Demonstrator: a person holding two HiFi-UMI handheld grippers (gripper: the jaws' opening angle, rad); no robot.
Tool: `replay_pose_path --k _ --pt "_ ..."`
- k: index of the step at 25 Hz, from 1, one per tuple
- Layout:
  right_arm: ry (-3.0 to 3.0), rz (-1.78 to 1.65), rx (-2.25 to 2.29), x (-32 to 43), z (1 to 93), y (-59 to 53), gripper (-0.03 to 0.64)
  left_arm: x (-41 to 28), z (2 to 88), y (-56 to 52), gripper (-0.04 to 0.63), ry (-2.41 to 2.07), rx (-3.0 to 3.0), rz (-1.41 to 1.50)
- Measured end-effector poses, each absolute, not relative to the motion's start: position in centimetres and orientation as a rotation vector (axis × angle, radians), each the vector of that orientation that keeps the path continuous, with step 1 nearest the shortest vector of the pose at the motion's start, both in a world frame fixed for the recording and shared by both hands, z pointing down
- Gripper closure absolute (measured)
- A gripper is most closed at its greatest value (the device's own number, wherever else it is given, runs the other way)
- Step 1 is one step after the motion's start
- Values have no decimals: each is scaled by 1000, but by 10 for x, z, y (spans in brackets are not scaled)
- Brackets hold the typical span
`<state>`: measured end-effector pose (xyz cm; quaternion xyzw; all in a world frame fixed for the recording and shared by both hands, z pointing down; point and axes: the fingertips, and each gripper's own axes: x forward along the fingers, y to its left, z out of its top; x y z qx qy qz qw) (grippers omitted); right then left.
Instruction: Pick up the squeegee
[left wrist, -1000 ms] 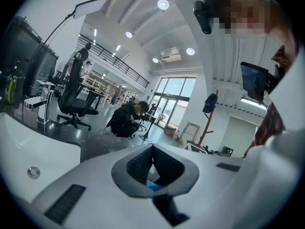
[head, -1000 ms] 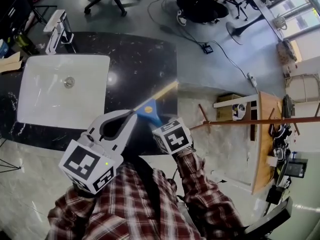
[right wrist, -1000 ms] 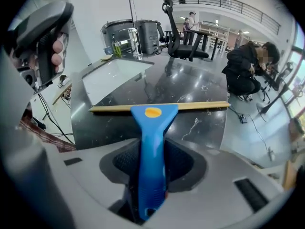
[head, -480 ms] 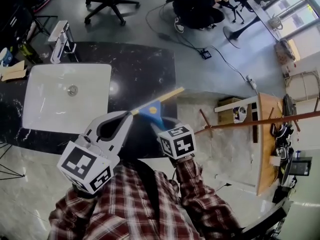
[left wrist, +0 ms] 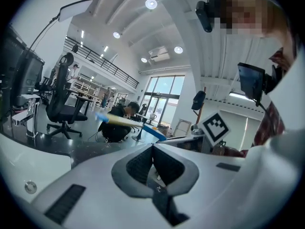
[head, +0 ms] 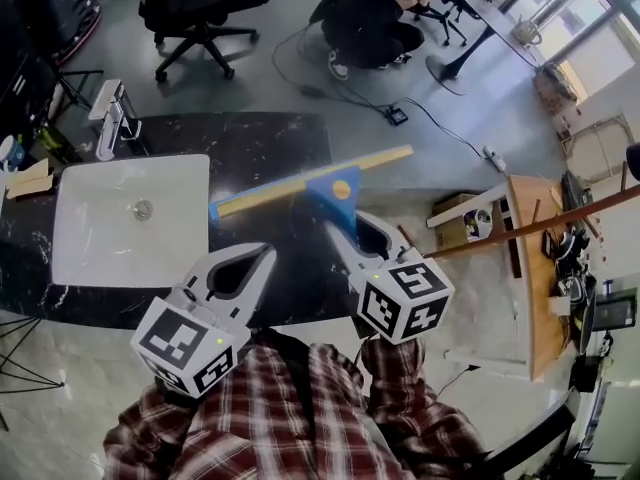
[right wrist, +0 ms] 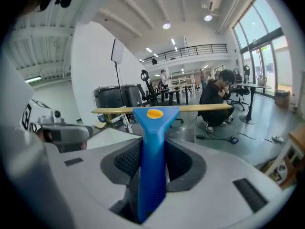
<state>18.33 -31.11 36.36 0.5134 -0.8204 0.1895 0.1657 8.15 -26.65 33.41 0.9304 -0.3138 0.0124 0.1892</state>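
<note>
The squeegee [head: 335,190] has a blue handle and a long yellow blade [head: 300,185]. It hangs in the air above the black counter [head: 270,138], blade level and pointing away from me. My right gripper [head: 347,228] is shut on its blue handle [right wrist: 151,128], which runs up between the pads of that right gripper [right wrist: 153,147]. My left gripper [head: 266,253] hovers to the left of it, shut with nothing between its jaws. In the left gripper view the left gripper [left wrist: 153,148] shows its tips touching, with the squeegee [left wrist: 131,122] beyond them.
A white sink basin [head: 130,218] with a faucet [head: 108,118] is set in the counter's left part. Beyond the counter stand an office chair [head: 190,8] and a crouching person [head: 365,18]. A wooden table [head: 530,268] and a long pole [head: 530,223] are at right.
My right gripper has lifted the squeegee up off the counter, and its blade now stands higher and farther out. The left gripper has risen a little.
</note>
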Motion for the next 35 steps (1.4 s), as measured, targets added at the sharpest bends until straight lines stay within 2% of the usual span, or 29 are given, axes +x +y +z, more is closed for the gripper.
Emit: replay_pose_path --k 11,35 --pt "-2508 384 1542 184 293 -277 477 110 315 -262 584 -819 2699 47" --pt "-2536 407 1518 189 299 -263 477 127 318 -243 584 -798 2694 65"
